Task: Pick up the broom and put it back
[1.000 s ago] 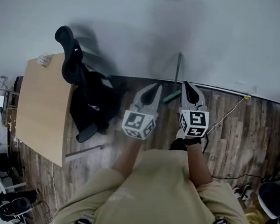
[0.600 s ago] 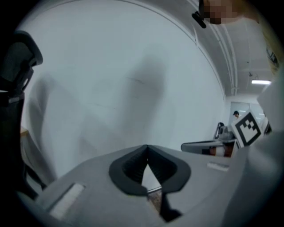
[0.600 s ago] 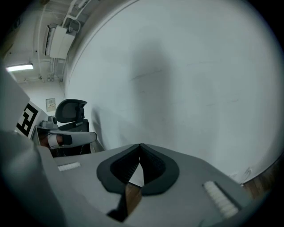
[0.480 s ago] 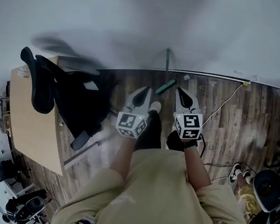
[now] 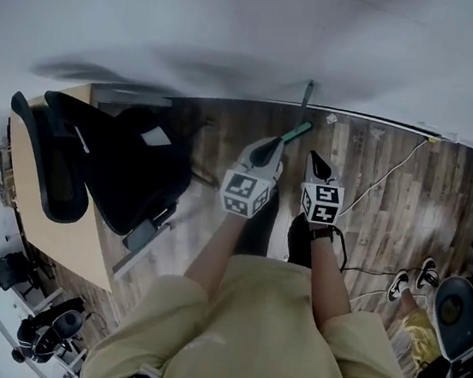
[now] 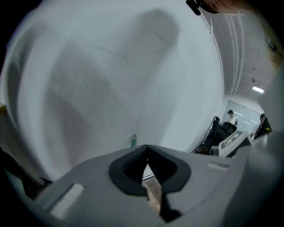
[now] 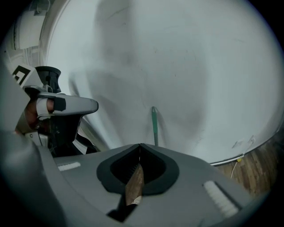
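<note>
At the wall ahead: broom (image 5: 296, 133) with a green handle, leaning on the white wall, held by neither gripper.
Left gripper (image 5: 269, 148): jaws together, nothing between them.
Right gripper (image 5: 316, 161): jaws together, empty.
Floor (image 5: 391, 196): dark wood planks.
Left side: 1 black office chair (image 5: 127, 169) beside a desk (image 5: 81, 250).

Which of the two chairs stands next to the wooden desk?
The black high-backed office chair at the head view's left, right beside the wooden desk. The other chair, grey-seated, stands at the lower right with no desk beside it.
</note>
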